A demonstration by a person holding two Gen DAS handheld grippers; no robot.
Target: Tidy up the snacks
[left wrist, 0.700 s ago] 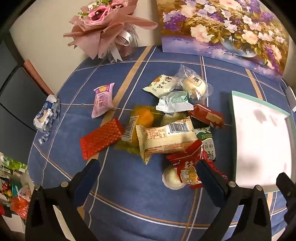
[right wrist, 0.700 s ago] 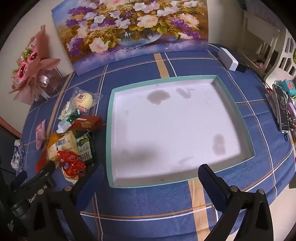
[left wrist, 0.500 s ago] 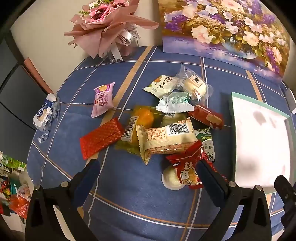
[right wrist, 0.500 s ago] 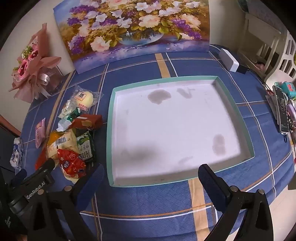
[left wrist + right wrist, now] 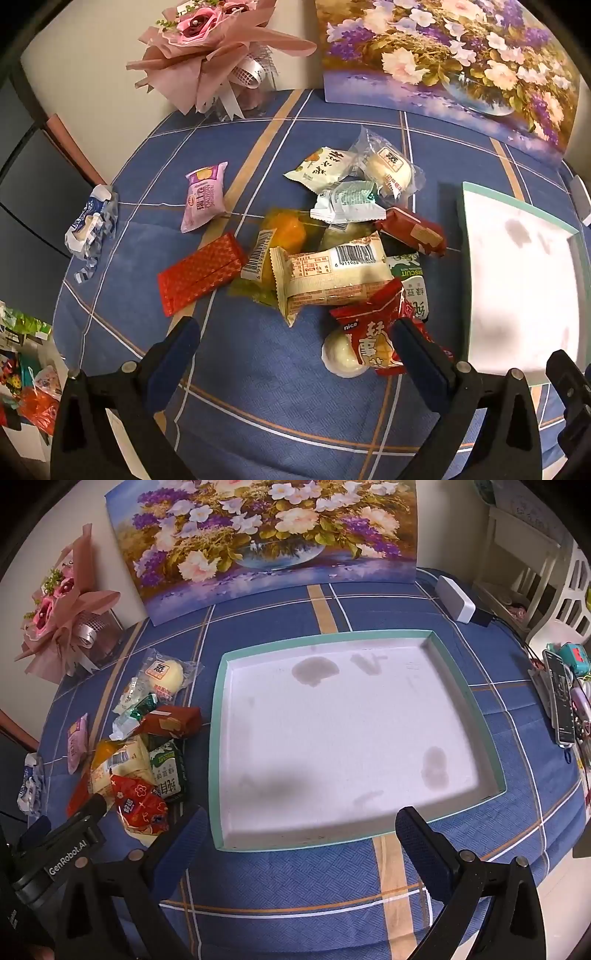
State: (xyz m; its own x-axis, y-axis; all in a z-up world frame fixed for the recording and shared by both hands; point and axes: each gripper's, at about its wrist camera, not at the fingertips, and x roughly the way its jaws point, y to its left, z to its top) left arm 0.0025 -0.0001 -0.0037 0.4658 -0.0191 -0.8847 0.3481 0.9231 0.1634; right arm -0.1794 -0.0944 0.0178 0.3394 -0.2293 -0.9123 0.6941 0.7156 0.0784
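Observation:
A pile of wrapped snacks lies on the blue tablecloth: a cream barcode packet [image 5: 332, 273], a red "nice" packet [image 5: 373, 332] over a white bun [image 5: 338, 354], a red foil bar [image 5: 201, 273], a pink packet [image 5: 205, 195], a brown-red bar [image 5: 410, 230], a green biscuit packet [image 5: 168, 768]. The white tray with a teal rim [image 5: 216, 738] lies empty to their right. My left gripper [image 5: 295, 343] is open just short of the pile. My right gripper [image 5: 299, 834] is open over the tray's near edge.
A flower painting [image 5: 266, 535] and a pink bouquet [image 5: 210, 48] stand at the table's back. A crumpled blue-white wrapper [image 5: 90, 225] lies at the left edge. A white power box [image 5: 454, 598] and a phone [image 5: 561, 698] sit on the right.
My left gripper has crept slightly forward toward the pile. My right gripper has shifted slightly; the tray sits a little further right in its view. Nothing was picked up.

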